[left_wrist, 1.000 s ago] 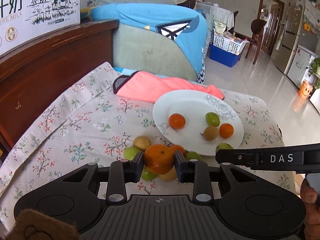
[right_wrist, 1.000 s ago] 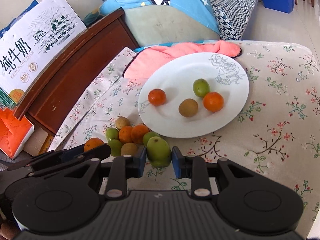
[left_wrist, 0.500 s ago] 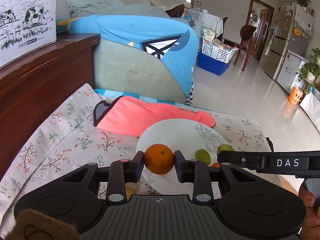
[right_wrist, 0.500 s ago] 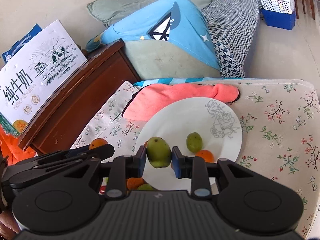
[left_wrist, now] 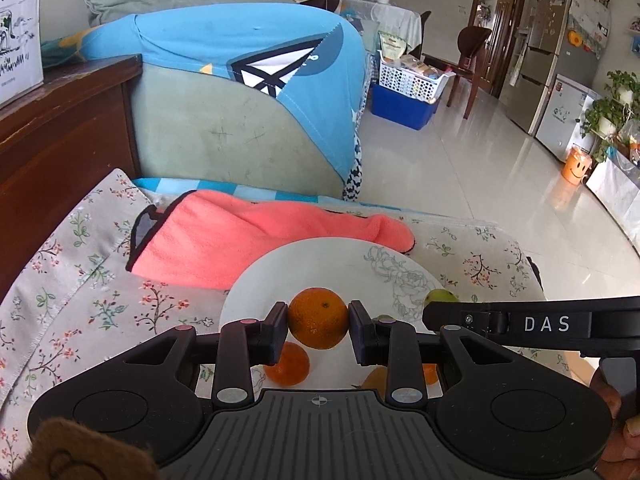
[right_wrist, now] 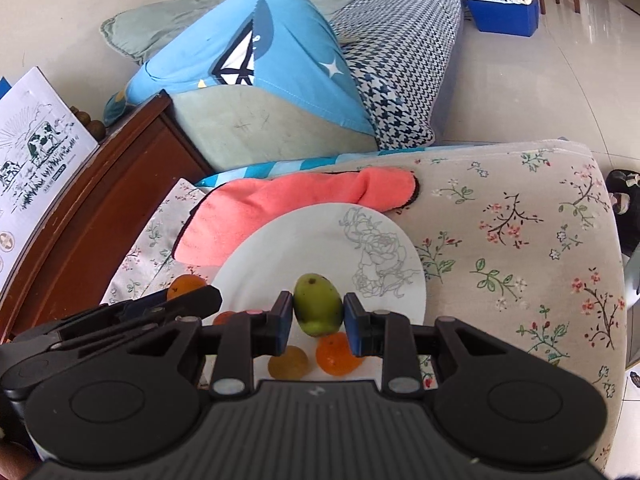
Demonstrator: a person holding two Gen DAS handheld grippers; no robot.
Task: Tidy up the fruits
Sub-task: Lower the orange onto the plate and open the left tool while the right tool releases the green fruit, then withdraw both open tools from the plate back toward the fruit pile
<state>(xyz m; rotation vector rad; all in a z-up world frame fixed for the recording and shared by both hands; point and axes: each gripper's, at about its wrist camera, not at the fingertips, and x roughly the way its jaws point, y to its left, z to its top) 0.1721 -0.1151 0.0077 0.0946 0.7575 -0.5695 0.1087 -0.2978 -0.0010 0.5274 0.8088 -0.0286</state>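
Left wrist view: left gripper [left_wrist: 318, 330] clamped on an orange [left_wrist: 318, 318], pads pressing both sides, fruit held clear above the white plate [left_wrist: 288, 264]. Right wrist view: right gripper [right_wrist: 316, 317] closed on a green fruit [right_wrist: 317, 309], also poised over the plate's near half. Each gripper's housing shows at the edge of the other's view, so the two sit close side by side.

On the plate below: an orange fruit [right_wrist: 337, 353] and a brownish one [right_wrist: 288, 363] just under the right gripper; another orange one [left_wrist: 289, 364] under the left. A coral cloth [right_wrist: 288, 208] lies against the plate's far rim, both on a floral cover [right_wrist: 520, 240].

Step, as judged: delivery of two fruits to the plate, neither released. Next move calls for lowering each over a bare patch, clear of fruit already there, then easing the jaws apart low, since round fruit may roll toward the rim.
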